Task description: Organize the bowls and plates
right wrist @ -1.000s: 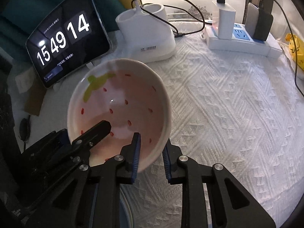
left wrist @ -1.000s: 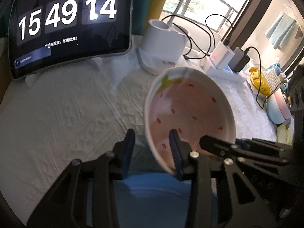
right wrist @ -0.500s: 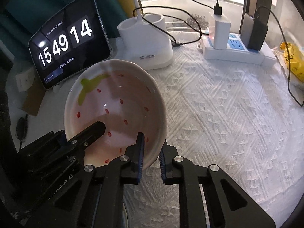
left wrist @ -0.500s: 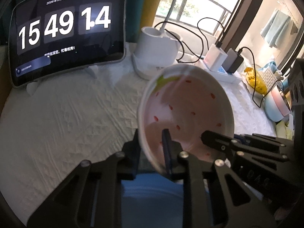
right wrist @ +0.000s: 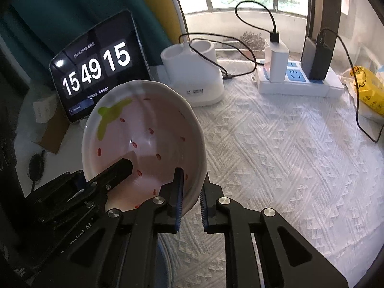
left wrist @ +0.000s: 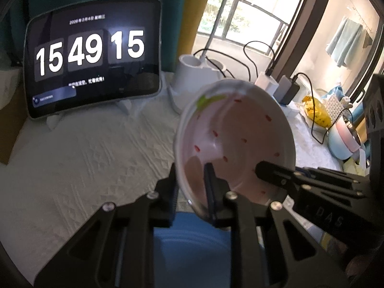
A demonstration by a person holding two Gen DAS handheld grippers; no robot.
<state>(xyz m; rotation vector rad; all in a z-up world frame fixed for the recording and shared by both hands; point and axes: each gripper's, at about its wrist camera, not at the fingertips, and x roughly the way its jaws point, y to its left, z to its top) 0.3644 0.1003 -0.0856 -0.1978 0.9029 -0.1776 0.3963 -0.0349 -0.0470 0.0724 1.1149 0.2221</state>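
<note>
Above the worktop [right wrist: 288, 158], the bowl [right wrist: 144, 141] hangs tilted between both tools, off the white cloth. The left tool [left wrist: 190, 187] is clamped on the bowl's rim at 6 o'clock in its own view, one finger inside and one outside. The right tool [right wrist: 190, 192] pinches the opposite rim at 5 o'clock of the bowl in the right view. In each view the other tool's finger reaches into the bowl.

A blue dish [left wrist: 192, 244] lies right under the left tool, partly hidden by its fingers. At 10 o'clock of the bowl in the left view stands the tablet [left wrist: 93, 60], reading 15 49 15. At 12 o'clock a white holder [right wrist: 192, 76] with a cable sits on the cloth, and at 2 o'clock in the right view a power strip [right wrist: 300, 81] carries a white charger [right wrist: 276, 60] and a dark adapter [right wrist: 316, 57]. A yellow bag [right wrist: 367, 91] lies at 3 o'clock near the edge.

Against a second ago, the bowl is higher and nearer the cameras, now covering the tablet's lower corner in the right view; the left tool, then apart around the rim, has closed on it. The clock has moved from 14 to 15.

The cloth has a woven diamond pattern. Behind are a window [left wrist: 240, 19], teal and yellow curtains, and a towel [left wrist: 345, 43] hanging at 2 o'clock in the left view.
</note>
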